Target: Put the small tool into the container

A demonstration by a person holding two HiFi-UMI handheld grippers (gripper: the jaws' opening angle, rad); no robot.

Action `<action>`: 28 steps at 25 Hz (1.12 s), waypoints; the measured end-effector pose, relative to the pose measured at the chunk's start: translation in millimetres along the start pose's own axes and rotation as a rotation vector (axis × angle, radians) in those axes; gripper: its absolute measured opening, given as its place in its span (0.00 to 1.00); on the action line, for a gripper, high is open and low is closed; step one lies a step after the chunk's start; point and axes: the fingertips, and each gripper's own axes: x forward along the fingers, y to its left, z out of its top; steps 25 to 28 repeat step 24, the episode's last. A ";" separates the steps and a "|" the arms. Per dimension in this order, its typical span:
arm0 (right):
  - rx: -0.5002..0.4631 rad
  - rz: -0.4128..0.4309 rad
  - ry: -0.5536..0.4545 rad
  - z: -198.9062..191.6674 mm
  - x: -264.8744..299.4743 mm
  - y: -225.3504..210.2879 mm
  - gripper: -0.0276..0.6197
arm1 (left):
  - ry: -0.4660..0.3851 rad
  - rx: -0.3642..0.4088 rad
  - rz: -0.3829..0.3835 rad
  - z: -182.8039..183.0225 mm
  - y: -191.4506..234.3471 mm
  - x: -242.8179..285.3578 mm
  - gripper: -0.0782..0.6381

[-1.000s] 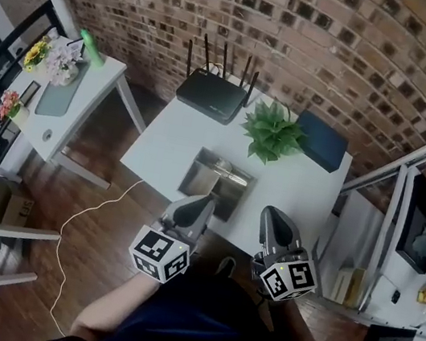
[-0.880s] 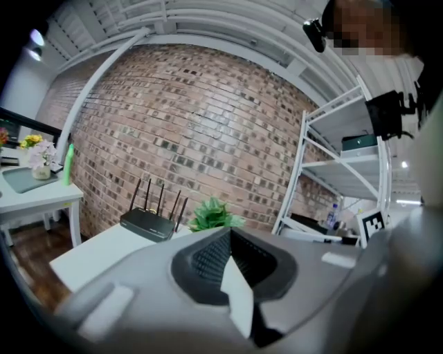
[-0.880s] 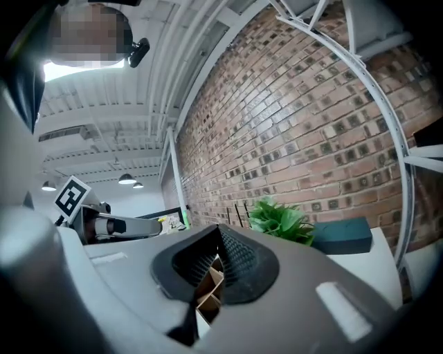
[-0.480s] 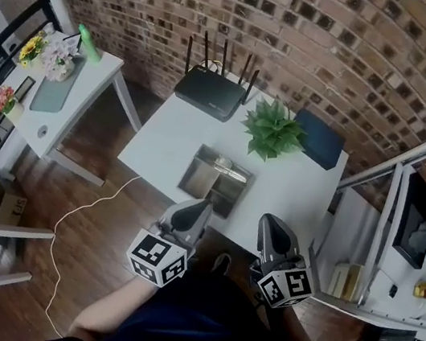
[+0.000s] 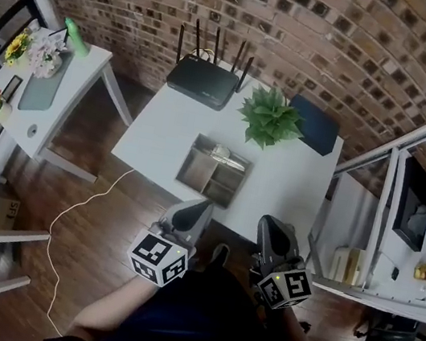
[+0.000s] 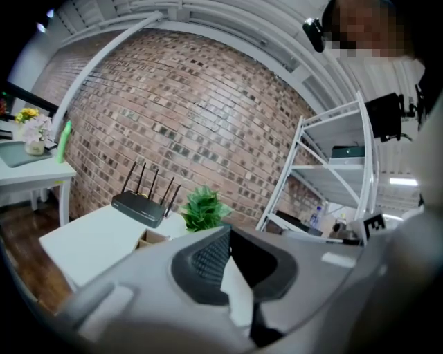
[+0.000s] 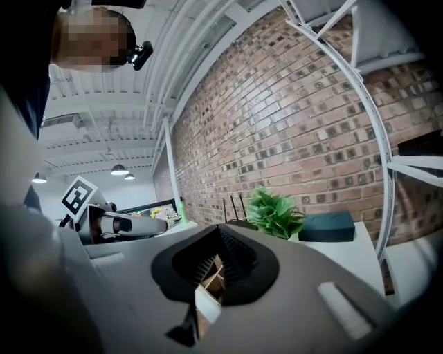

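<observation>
A grey compartmented container (image 5: 195, 172) stands on the white table (image 5: 154, 135), near its front edge. A small silvery tool (image 5: 226, 158) lies in a back compartment. Both grippers hover off the table's near edge, close to the person's body. My left gripper (image 5: 200, 205) is shut with nothing in it, its fingertips pointing at the container. My right gripper (image 5: 270, 223) is also shut and empty, about a hand's width to the right. In the left gripper view the left gripper (image 6: 228, 235) shows its jaws meeting; the right gripper view shows the right gripper (image 7: 220, 234) the same way.
A black router (image 5: 203, 80), a green plant (image 5: 269, 118) and a dark blue box (image 5: 312, 126) stand along the table's back. A side table (image 5: 64, 90) with flowers is at the left, a white shelf unit (image 5: 361, 233) at the right. A cable (image 5: 83, 212) lies on the wooden floor.
The head view has drifted, so the table sits a little higher and further left in the picture. Both grippers stay shut in the same place by the body.
</observation>
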 end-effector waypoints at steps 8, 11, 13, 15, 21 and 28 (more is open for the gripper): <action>0.001 0.005 -0.011 2.0 0.1 3.7 0.06 | 0.020 0.005 -0.009 -3.7 -3.8 1.3 0.11; 0.002 0.018 -0.015 3.3 2.3 1.9 0.06 | 0.019 0.015 -0.003 -1.5 -5.5 4.3 0.11; 0.002 0.028 -0.016 3.4 4.0 0.7 0.06 | 0.018 0.021 0.001 -1.0 -6.2 5.6 0.12; 0.004 0.036 -0.013 2.6 5.2 -1.5 0.06 | 0.018 0.023 0.007 -0.6 -6.3 6.7 0.11; -0.005 0.062 -0.013 4.6 10.0 -9.4 0.06 | 0.006 0.033 0.026 4.4 -7.5 12.9 0.11; -0.005 0.070 -0.011 5.2 10.9 -11.8 0.06 | 0.008 0.034 0.031 4.6 -9.9 14.6 0.11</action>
